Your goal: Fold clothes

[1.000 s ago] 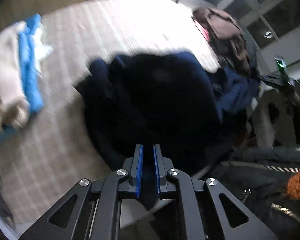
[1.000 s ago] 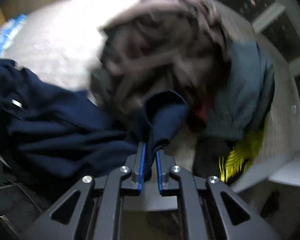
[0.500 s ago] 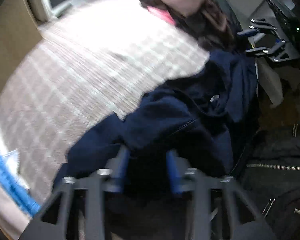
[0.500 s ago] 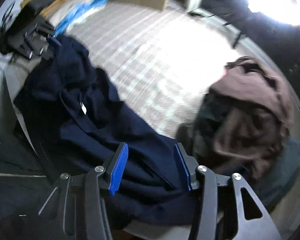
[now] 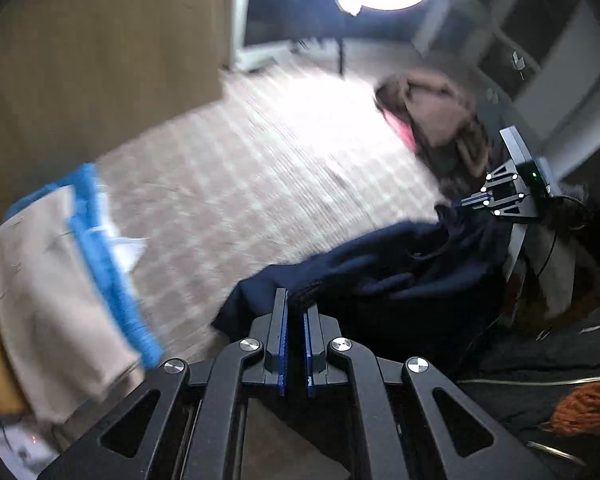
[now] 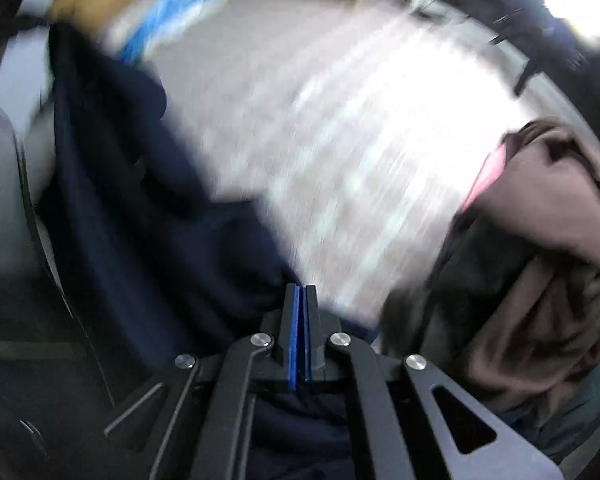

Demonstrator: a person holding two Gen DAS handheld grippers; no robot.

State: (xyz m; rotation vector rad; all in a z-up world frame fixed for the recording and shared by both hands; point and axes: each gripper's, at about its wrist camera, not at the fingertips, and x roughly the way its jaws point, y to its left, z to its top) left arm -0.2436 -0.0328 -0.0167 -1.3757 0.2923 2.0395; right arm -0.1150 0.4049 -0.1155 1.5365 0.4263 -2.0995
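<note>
Navy garment lies rumpled on the pale checked surface, stretched between the two tools, and serves as the landmark for everything else. Both tools point steeply downward toward it. Left gripper sits at the garment's near-left edge, its blue-lined jaws standing narrow with a slim gap; dark cloth rises right at the tips, and the jaws are easing slightly apart, yet whether the fabric is truly pinched between them I cannot tell through the blur. Right gripper meets the garment at its other end, seen in the left wrist view beyond the garment's far-right corner; its jaws are pressed fully together, and the navy cloth spreads away from its tips to the left and bunches beneath its frame, though a clamped fold cannot be made out. Beyond the garment's right side rests a brown clothing pile with a pink edge. To the garment's left lies a stack of beige and blue folded textiles, well apart from it. Both views are smeared by motion
</note>
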